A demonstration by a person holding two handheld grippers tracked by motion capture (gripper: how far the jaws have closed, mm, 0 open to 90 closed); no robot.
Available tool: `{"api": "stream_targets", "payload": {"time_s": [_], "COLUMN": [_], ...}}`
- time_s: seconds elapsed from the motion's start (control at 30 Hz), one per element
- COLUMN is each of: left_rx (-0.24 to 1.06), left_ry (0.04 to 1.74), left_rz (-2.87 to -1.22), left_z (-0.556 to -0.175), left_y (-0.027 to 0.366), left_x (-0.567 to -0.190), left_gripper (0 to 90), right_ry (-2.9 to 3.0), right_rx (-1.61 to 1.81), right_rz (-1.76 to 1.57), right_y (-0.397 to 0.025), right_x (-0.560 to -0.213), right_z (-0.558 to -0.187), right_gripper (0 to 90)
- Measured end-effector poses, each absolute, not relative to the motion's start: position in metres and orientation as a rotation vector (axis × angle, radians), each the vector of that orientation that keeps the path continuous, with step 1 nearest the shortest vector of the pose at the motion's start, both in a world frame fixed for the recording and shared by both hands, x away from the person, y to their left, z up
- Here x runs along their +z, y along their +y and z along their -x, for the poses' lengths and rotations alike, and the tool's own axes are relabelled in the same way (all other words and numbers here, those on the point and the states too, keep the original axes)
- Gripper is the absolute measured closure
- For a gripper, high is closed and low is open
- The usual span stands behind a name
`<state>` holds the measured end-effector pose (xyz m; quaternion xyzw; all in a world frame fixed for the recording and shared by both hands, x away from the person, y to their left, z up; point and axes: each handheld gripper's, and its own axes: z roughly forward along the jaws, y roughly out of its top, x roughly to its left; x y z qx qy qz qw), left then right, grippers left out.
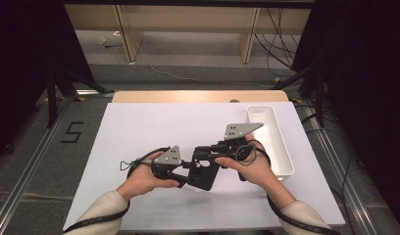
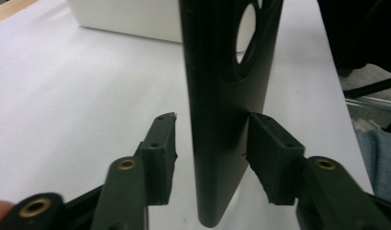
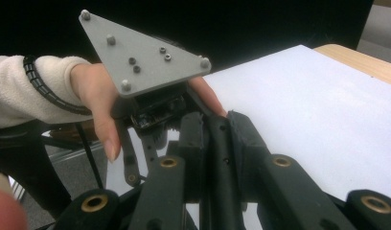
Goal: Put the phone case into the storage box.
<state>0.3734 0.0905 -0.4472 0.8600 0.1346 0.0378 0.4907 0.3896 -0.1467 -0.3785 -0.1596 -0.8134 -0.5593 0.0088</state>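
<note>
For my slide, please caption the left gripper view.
Open left gripper straddling an upright flat black plastic plate on the white table.

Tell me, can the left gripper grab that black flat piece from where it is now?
Probably yes. The black piece already stands between the left gripper's open jaws, one pad touching it and a small gap on the other side. The right gripper holds it too.
</note>
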Motion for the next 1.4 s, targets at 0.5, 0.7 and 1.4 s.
{"api": "stream_targets", "payload": {"time_s": [0.5, 0.7, 1.4], "left_rx": [0.037, 0.003, 0.193], "left_ry": [0.315, 0.334, 0.629], "left_rz": [-2.108, -2.099, -2.001], "left_z": [-0.372, -0.371, -0.372], "left_y": [0.091, 0.090, 0.094], "left_x": [-0.444, -0.441, -0.432], "left_gripper": [78.7, 79.6, 79.8], "right_ry": [-2.547, -2.558, -2.533], "right_rx": [-1.735, -1.755, -2.061], "right_rz": [0.378, 0.346, 0.672], "right_y": [-0.145, -0.147, -0.166], "right_x": [-0.376, -0.374, -0.369], "right_z": [-0.388, -0.388, -0.397], "right_gripper": [74.2, 68.9, 22.3]}}
